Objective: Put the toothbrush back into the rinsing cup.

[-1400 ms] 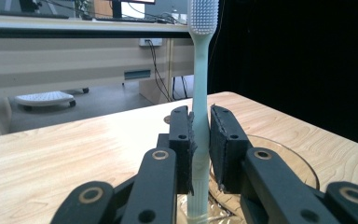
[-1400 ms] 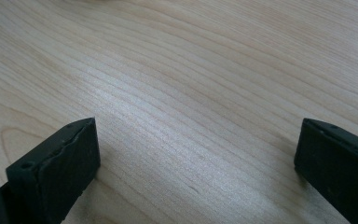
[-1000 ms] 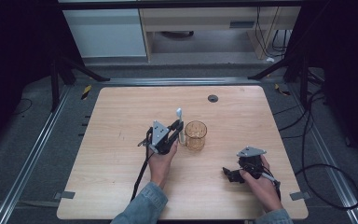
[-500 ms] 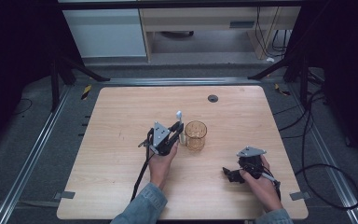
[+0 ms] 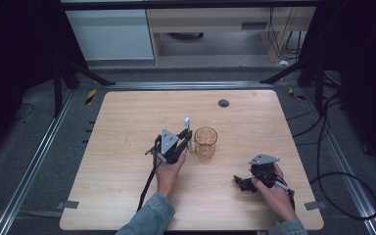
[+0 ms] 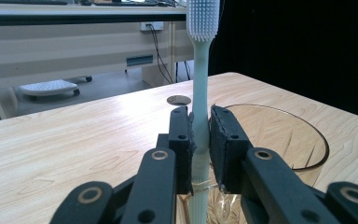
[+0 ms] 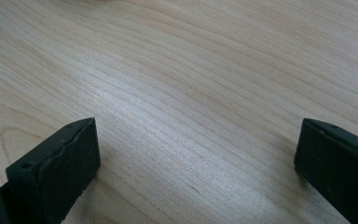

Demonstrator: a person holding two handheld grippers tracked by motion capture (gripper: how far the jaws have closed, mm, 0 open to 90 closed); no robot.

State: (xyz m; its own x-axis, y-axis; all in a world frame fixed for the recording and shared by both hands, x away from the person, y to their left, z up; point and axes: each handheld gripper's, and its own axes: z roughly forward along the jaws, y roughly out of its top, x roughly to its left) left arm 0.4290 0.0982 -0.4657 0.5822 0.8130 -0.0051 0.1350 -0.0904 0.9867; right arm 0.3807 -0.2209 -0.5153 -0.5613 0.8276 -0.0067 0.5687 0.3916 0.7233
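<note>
Two earlier high views match this one, nothing having shifted: the left claw (image 6: 200, 140) stays clamped on the upright toothbrush (image 6: 199, 70) beside the glass cup (image 5: 205, 141), while the right claw (image 7: 196, 154) rests apart on the desk (image 5: 127, 117), so placing it remains undone.

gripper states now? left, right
Left gripper: shut on the toothbrush, held upright beside the glass cup.
Right gripper: open, holding nothing, over the table.
</note>
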